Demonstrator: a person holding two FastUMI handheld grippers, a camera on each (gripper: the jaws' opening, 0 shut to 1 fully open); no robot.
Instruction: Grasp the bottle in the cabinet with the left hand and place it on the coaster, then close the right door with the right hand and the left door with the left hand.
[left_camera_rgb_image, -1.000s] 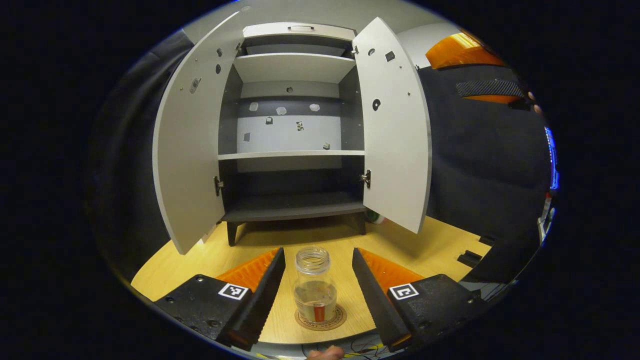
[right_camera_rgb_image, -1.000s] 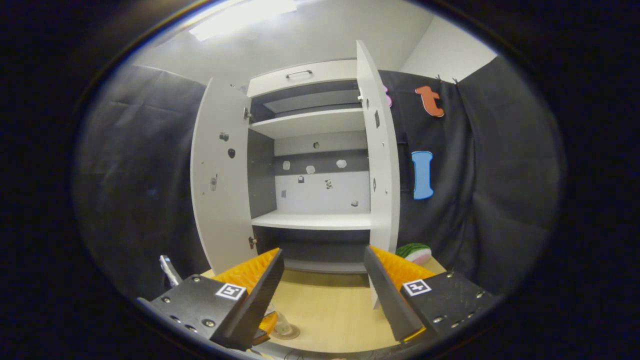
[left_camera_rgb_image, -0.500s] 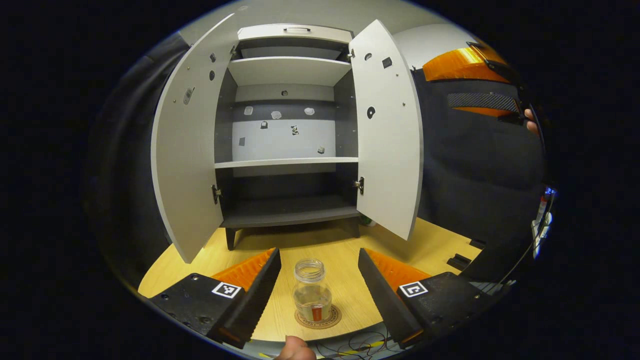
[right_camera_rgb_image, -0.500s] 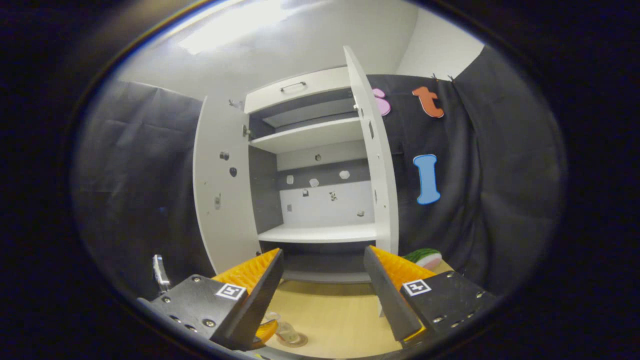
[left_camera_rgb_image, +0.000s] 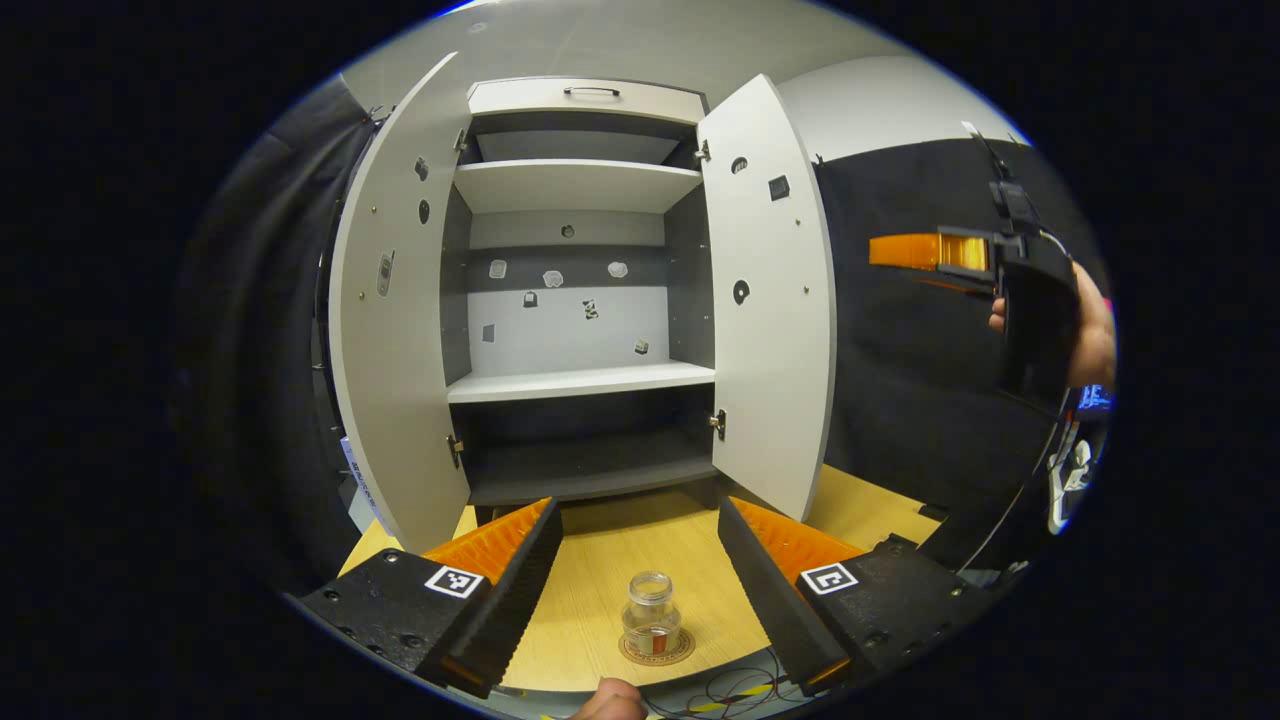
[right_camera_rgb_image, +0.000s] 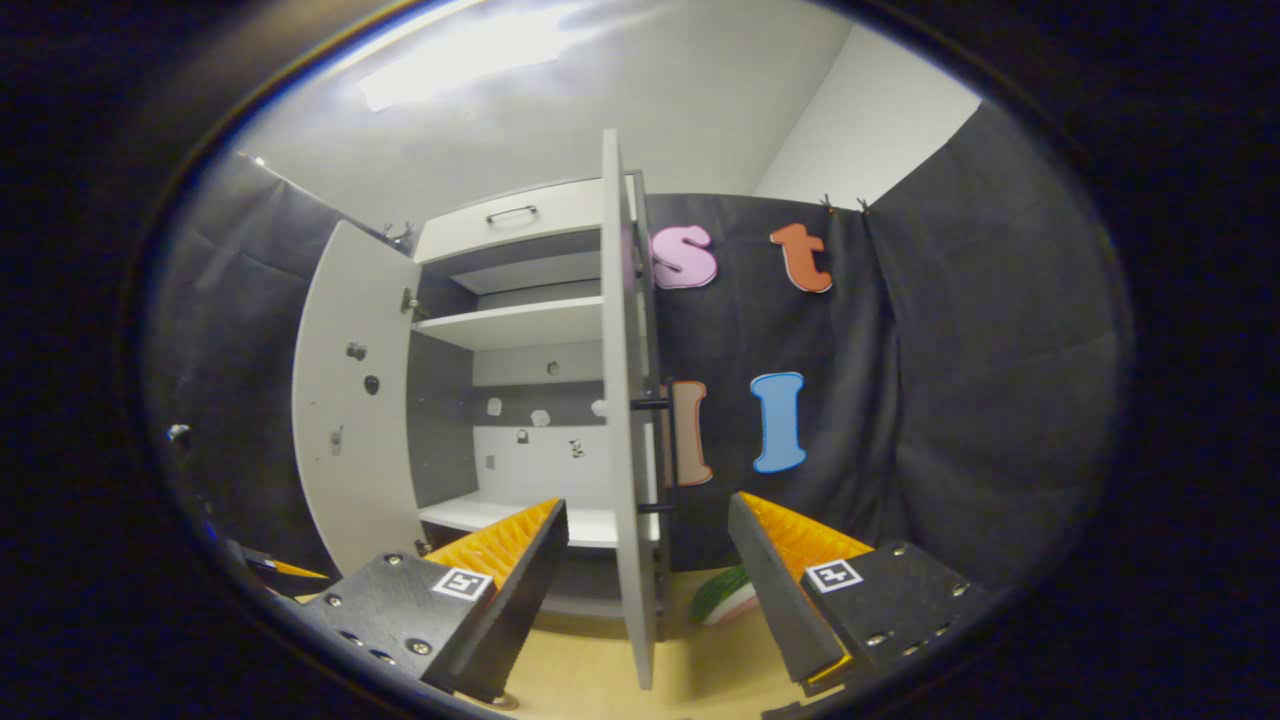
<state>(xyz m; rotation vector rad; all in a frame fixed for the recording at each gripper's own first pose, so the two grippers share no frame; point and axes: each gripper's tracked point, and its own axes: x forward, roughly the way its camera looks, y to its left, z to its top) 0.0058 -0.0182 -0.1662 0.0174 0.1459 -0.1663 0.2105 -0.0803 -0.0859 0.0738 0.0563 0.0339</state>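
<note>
Left claw (left_camera_rgb_image: 635, 590) is spread wide, released, holding nothing, and it hangs above the near edge of the wooden surface (left_camera_rgb_image: 700, 545). Between its two fingers, lower down and clear of both, stands the bottle (left_camera_rgb_image: 651, 627): upright, lidless, a little liquid in the bottom, sitting squarely on the round coaster (left_camera_rgb_image: 628, 651). A fingertip (left_camera_rgb_image: 610, 700) pokes in at the very near edge, just left of the coaster.

Beyond the bottle stands the cabinet (left_camera_rgb_image: 580, 290), both doors swung open. The left door (left_camera_rgb_image: 395, 320) angles out toward the near left, the right door (left_camera_rgb_image: 770, 310) toward the near right. The shelves inside carry nothing; small stickers dot the back panel.

Far right in the left gripper view, the right claw (left_camera_rgb_image: 925, 250) is up high, held by a hand (left_camera_rgb_image: 1090, 335), level with the upper part of the right door and well apart from it.

Over to the right gripper view: the right claw (right_camera_rgb_image: 648, 560) is also wide open and grasping nothing. The right door (right_camera_rgb_image: 625, 420) stands edge-on straight ahead between its fingers, farther off, its handle on the right face. A watermelon slice (right_camera_rgb_image: 725, 595) lies on the surface just right of the door's foot.
</note>
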